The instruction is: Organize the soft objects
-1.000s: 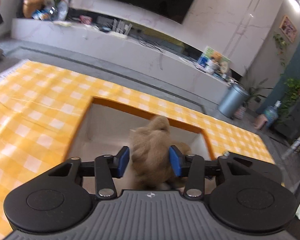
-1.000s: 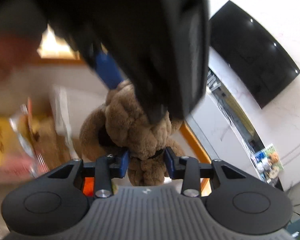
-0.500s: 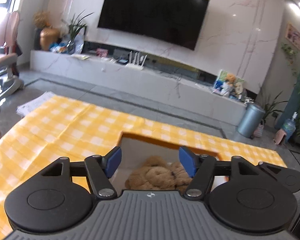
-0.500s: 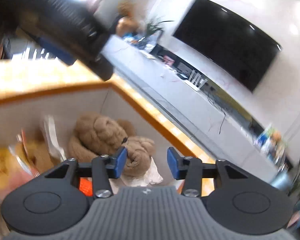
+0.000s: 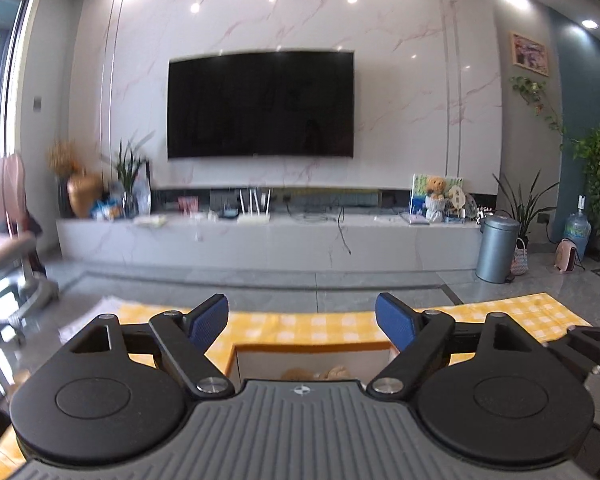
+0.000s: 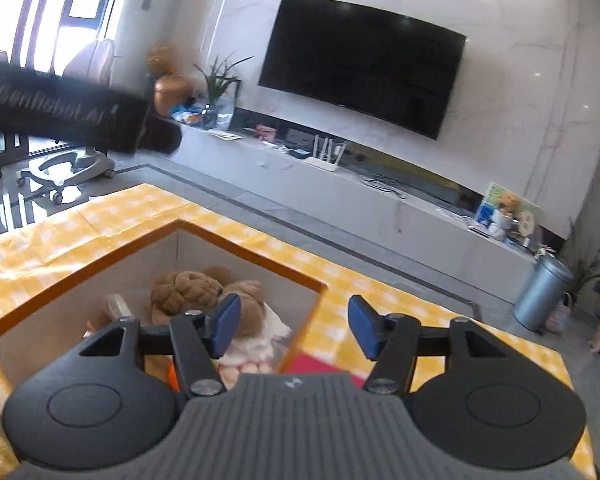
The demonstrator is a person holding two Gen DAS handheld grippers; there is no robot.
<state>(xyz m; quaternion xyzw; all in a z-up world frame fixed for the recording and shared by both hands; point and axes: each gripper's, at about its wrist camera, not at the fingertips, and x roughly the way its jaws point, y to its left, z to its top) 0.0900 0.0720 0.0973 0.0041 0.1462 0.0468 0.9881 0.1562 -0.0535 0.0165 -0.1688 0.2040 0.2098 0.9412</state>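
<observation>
The left gripper (image 5: 302, 322) has its blue-padded jaws spread wide with nothing between them, held level above the near edge of the orange-rimmed storage box (image 5: 312, 347). Only the top of the brown plush bear (image 5: 332, 372) shows over the gripper body in this view. The right gripper (image 6: 294, 328) is likewise spread wide and empty, positioned over the box's right corner. In the right wrist view the plush bear (image 6: 192, 290) lies inside the box (image 6: 252, 254) against the far wall, beside a white cloth (image 6: 260, 344) and a crinkled packet (image 6: 116, 306). A pink item (image 6: 316, 366) lies just outside the box's right wall. The box sits on a yellow checked tablecloth (image 6: 100, 216). The left gripper's black body (image 6: 60, 116) crosses the upper left. Beyond stand a wall-mounted television (image 5: 260, 104), a marble console (image 5: 260, 240) and a grey bin (image 5: 496, 248).
</observation>
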